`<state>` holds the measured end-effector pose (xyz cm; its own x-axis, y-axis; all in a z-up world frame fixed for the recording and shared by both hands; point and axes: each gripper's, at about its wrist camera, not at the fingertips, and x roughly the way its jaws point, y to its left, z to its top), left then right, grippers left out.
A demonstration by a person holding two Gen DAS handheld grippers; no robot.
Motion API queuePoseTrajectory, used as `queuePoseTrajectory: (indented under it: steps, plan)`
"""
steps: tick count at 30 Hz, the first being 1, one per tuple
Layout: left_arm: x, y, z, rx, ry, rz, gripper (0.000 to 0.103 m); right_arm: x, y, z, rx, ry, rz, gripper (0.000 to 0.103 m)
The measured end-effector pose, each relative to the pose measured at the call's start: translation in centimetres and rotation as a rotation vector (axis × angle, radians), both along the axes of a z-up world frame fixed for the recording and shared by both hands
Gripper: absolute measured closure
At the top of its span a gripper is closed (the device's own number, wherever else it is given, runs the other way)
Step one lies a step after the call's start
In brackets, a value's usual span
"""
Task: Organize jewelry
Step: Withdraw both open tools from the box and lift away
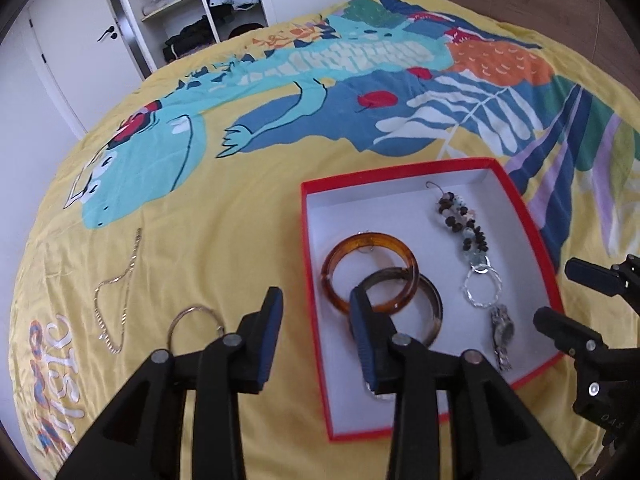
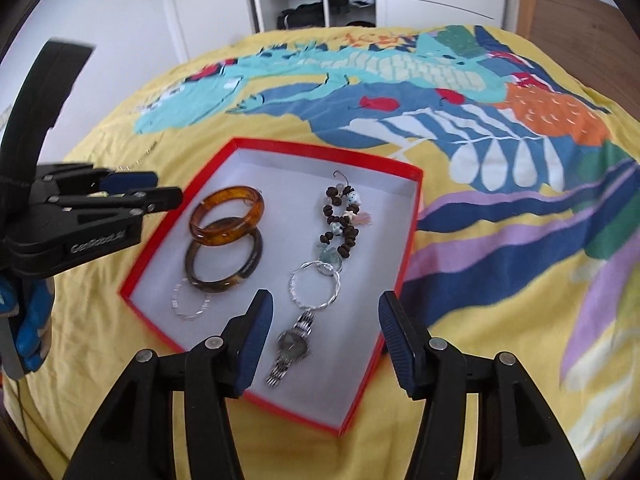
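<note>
Now both claws gape empty: left claw [image 1: 316, 312], right claw [image 2: 326, 312]. Bangles sit at nine o'clock inside the red box [image 2: 416, 208], the watch [image 2: 292, 346] at six.

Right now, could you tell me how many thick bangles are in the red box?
2: the amber bangle lies toward the far-left side of the red box, and the dark bangle sits just nearer, overlapped by it.

Soft, even daylight fills both of my views — no hard shadows or glare on the yellow bedspread [image 1: 200, 216], only faint shade inside the red box [image 2: 280, 146] — while the fisheye bends the room toward dark vignetted corners and the right view's outer edge smears slightly.
</note>
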<state>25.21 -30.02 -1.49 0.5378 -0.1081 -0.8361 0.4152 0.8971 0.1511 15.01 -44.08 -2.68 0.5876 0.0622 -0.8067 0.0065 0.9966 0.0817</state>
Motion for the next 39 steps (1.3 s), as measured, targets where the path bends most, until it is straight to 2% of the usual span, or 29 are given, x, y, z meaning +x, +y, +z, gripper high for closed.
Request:
queuePoseTrajectory:
  steps: [11,14,22,30,39]
  plan:
    - [-7.5,6.4,4.5,-0.022,-0.027,0.063,0.069,-5.9,3.8,4.8,0.063,-0.061,-0.049,0.044]
    - [-9.7,8.6,6.0,-0.022,-0.059,0.084,0.069,-7.6,5.4,6.0,0.08,-0.082,-0.051,0.041]
    - [-14.4,15.4,9.4,-0.038,-0.127,0.183,0.068,-11.1,9.9,7.3,0.115,-0.1,-0.037,0.041]
    - [-18.4,21.3,11.4,-0.057,-0.188,0.268,0.065,-13.5,14.0,8.0,0.14,-0.108,-0.006,0.041]
    - [-21.3,26.3,11.7,-0.099,-0.21,0.347,0.065,-15.2,18.3,8.9,0.13,-0.126,0.036,0.041]
